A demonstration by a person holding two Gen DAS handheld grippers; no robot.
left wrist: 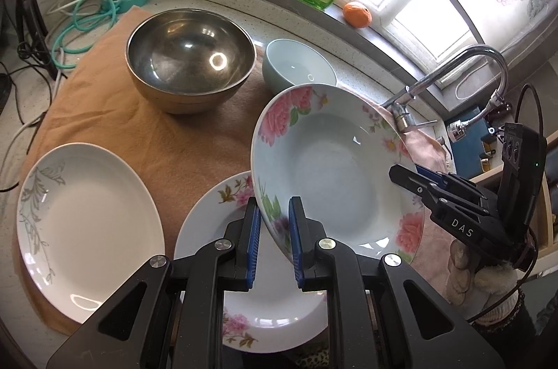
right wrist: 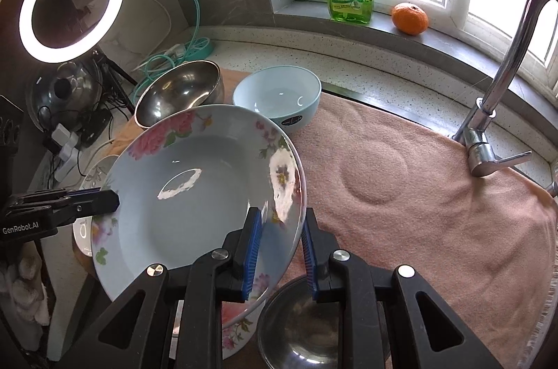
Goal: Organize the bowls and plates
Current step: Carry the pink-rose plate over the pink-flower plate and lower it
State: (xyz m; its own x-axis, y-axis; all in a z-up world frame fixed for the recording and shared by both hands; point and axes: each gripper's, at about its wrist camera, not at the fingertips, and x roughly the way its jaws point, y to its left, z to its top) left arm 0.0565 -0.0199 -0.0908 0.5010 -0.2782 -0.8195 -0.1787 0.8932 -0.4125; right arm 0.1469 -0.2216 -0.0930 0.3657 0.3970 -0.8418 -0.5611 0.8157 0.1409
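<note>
On the counter below the window, a steel bowl (left wrist: 191,65), a pale blue bowl (left wrist: 298,65) and two flat plates (left wrist: 87,226) rest on cloths, with a faucet (right wrist: 502,83) off to the right. Above them a flowered deep plate (left wrist: 324,166) hangs tilted, its rim pinched by the left gripper (left wrist: 275,229) on one side and the right gripper (right wrist: 279,243) on the opposite side.

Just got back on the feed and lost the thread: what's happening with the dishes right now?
A person is carrying the deep floral plate with both tools at once. The left tool is clamped on one side of its rim, the right tool on the opposite side, and the plate is lifted and tilted. Below it in the left view lies a matching floral plate, beside a white plate with a grey leaf pattern. A steel bowl and a pale blue bowl stand further back on the cloth.
</note>
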